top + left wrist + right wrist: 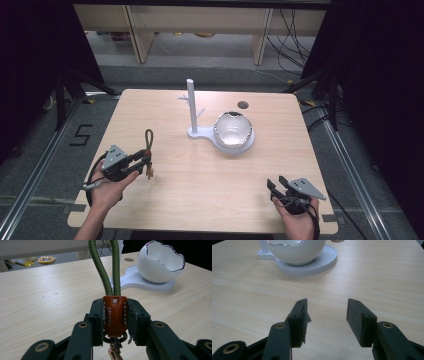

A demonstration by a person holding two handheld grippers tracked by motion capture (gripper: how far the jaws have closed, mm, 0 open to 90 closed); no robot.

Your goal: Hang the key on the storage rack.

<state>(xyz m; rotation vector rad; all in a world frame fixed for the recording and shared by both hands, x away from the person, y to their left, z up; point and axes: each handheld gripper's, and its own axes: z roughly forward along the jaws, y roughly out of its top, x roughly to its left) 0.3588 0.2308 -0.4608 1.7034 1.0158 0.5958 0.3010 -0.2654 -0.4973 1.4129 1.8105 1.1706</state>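
Left gripper view shows the left gripper [115, 315] clamped on the brown leather tab of a green cord keychain [114, 312], held above the table [45, 305]. Carrying appears under way; next likely calls for hooking the loop onto the white stand [192, 107] beside the bowl [232, 128], while the right gripper [327, 317] waits with jaws apart, empty.

Left claw [115, 315] clamped; right claw [327, 320] gaping.

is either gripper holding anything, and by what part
The left gripper is shut on the keychain strap, clamping its brown leather tab. The right gripper is open and holds nothing.
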